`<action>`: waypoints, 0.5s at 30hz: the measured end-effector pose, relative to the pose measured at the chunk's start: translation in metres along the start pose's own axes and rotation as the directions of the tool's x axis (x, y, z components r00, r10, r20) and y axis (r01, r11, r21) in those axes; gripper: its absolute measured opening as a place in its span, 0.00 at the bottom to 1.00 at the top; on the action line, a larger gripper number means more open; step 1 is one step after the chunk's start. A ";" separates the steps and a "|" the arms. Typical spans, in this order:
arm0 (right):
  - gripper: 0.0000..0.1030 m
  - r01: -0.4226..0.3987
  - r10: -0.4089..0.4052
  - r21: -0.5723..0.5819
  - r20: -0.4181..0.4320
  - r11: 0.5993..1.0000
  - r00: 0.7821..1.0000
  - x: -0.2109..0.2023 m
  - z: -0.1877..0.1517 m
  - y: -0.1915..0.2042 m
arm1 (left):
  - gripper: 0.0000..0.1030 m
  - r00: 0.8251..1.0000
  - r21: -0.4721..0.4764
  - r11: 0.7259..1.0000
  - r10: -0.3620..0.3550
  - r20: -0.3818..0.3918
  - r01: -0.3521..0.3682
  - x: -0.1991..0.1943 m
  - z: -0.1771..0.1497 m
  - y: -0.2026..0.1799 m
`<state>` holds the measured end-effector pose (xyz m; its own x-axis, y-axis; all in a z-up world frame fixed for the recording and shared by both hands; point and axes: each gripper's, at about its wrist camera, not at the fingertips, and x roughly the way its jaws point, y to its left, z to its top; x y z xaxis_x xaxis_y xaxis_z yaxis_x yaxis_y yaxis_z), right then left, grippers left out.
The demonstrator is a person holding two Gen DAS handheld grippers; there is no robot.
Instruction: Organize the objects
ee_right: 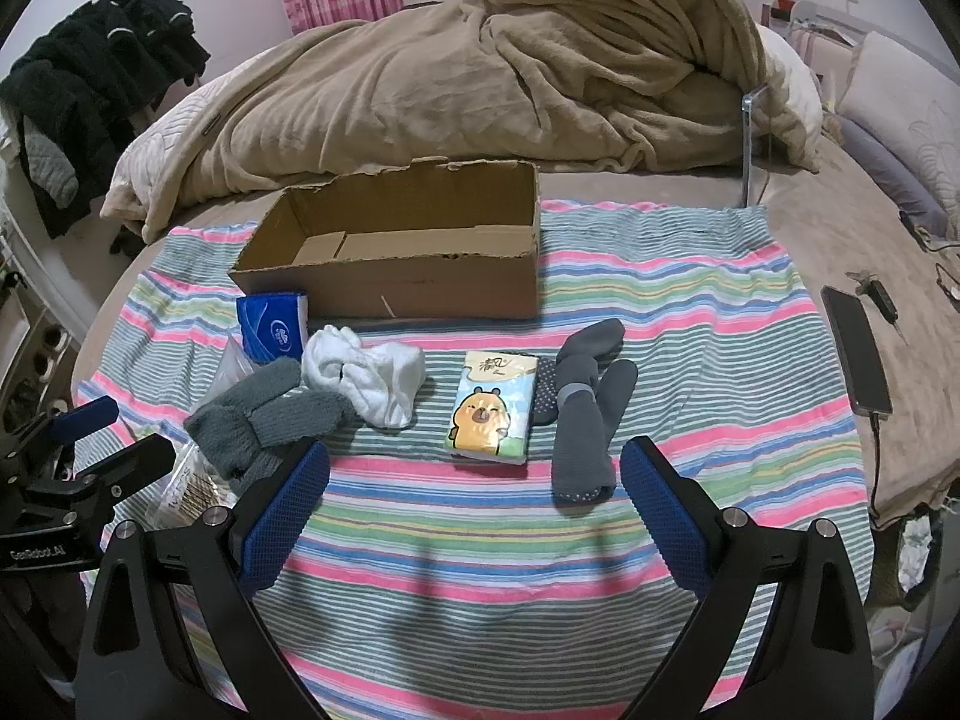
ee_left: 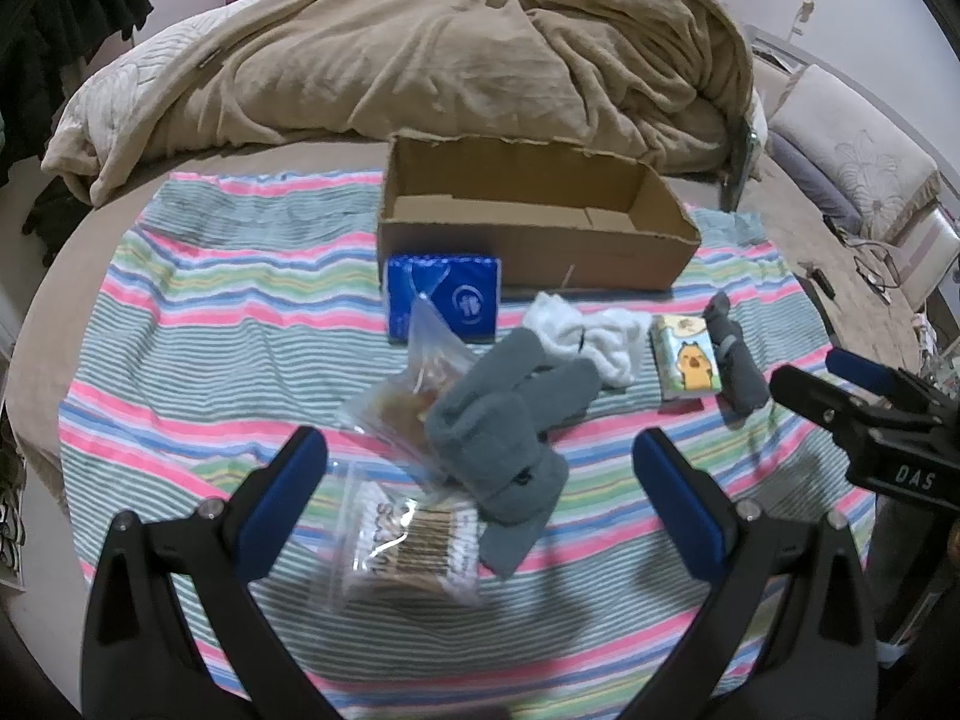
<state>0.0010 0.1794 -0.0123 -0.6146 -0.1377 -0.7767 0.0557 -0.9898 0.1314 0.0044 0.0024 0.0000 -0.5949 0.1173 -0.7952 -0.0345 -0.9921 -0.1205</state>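
Cardboard box (ee_right: pixel 396 252) empty and open-topped, well ahead of both grippers, presumably set there to take the loose things. Nothing packed yet. Spread between box and grippers on striped cloth (ee_right: pixel 690 312): 1 blue packet (ee_left: pixel 443 297), 1 white sock bundle (ee_right: pixel 366 381), 1 cartoon tissue pack (ee_right: pixel 489 411), 2 grey sock bundles (ee_left: pixel 504 438) (ee_right: pixel 582 414), 2 clear bags (ee_left: pixel 414 546) (ee_left: pixel 420 372). Left gripper (ee_left: pixel 480 501) spread wide, holding nothing, hovering over nearest bag. Right gripper (ee_right: pixel 474 507) likewise wide and empty, just short of tissue pack.
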 end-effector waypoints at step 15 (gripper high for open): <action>0.96 0.001 -0.001 -0.002 0.009 1.000 1.000 -0.005 -0.002 0.003 | 0.99 1.000 0.004 1.000 -0.006 0.016 0.006 -0.007 -0.001 -0.001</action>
<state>0.0055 0.1772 -0.0092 -0.6220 -0.1367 -0.7710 0.0565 -0.9899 0.1299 0.0091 0.0027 0.0048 -0.6077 0.1221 -0.7847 -0.0408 -0.9916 -0.1227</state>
